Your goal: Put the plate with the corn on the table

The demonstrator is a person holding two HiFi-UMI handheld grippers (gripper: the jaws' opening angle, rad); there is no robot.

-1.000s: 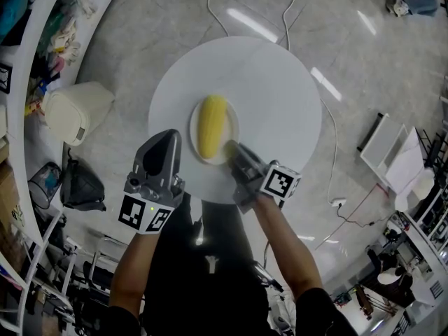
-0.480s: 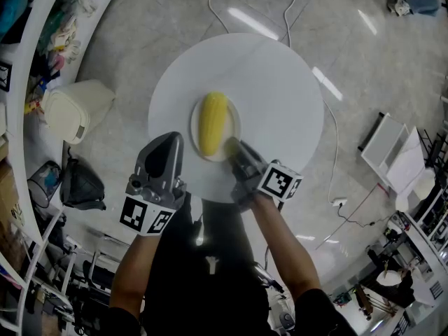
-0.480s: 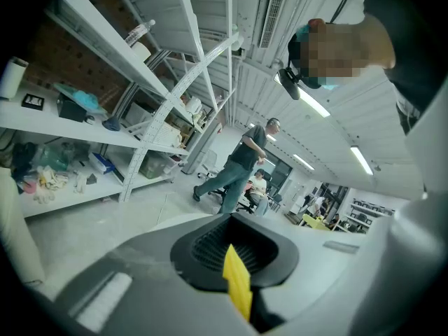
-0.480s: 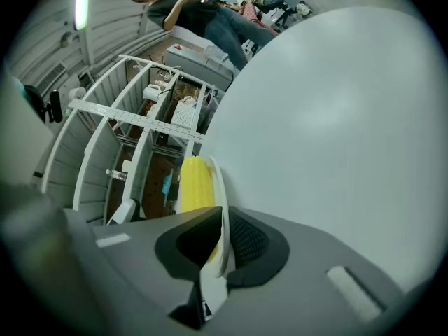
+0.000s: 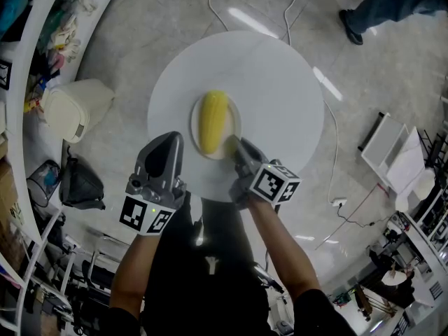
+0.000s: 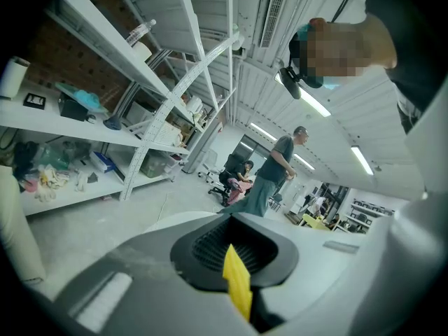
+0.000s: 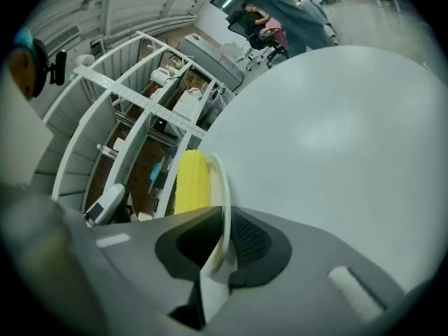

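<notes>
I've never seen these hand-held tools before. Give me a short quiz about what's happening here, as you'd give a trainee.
1. True or false: the right tool is clamped on the rim of the plate.
2. What lies on the plate? A) a banana B) an ear of corn C) a lemon
3. Fill in: the left tool, held near the edge of the round table, has its jaws shut on a small ___ strip.

Key: 1 true; 2 B; 3 yellow.
</notes>
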